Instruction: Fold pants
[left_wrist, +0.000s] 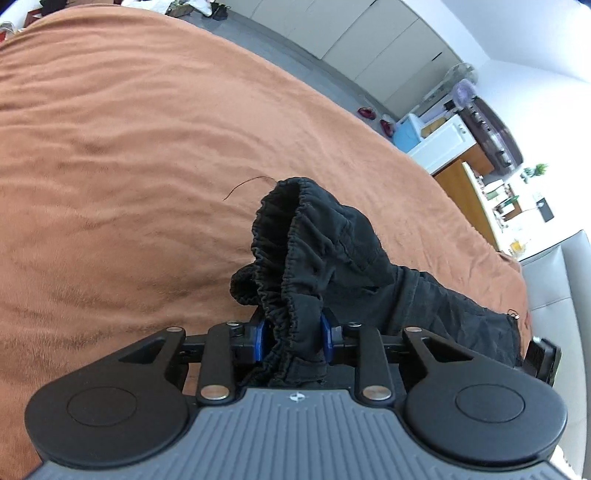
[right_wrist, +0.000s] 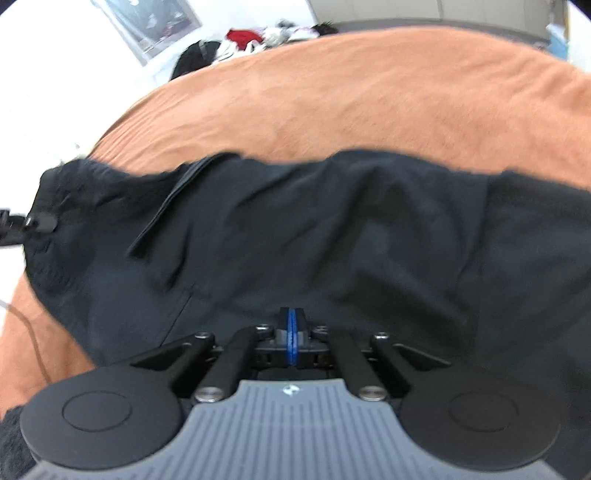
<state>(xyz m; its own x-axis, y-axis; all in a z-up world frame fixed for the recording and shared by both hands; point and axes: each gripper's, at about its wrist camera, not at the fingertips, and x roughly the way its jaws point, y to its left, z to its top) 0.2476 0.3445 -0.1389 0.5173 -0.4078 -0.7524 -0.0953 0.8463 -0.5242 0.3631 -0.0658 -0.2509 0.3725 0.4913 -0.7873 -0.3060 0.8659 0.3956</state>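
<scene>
A bed under a rust-orange blanket (left_wrist: 147, 129) fills the room's centre, its nap rippled in soft ridges. Beyond it runs a grey floor (left_wrist: 280, 44) backed by pale cabinet doors (left_wrist: 388, 48). 2 dark red shoes (left_wrist: 376, 118) sit on the floor near a standing fan (left_wrist: 461, 88). A white unit (left_wrist: 443, 144) and wooden cabinet (left_wrist: 461, 192) stand along a bright white wall. In the right wrist view, a heap of clothes (right_wrist: 258, 40) lies past the bed.

Bright daylight, blown-out whites at the edges, fisheye curving; right wrist view motion-blurred.
</scene>
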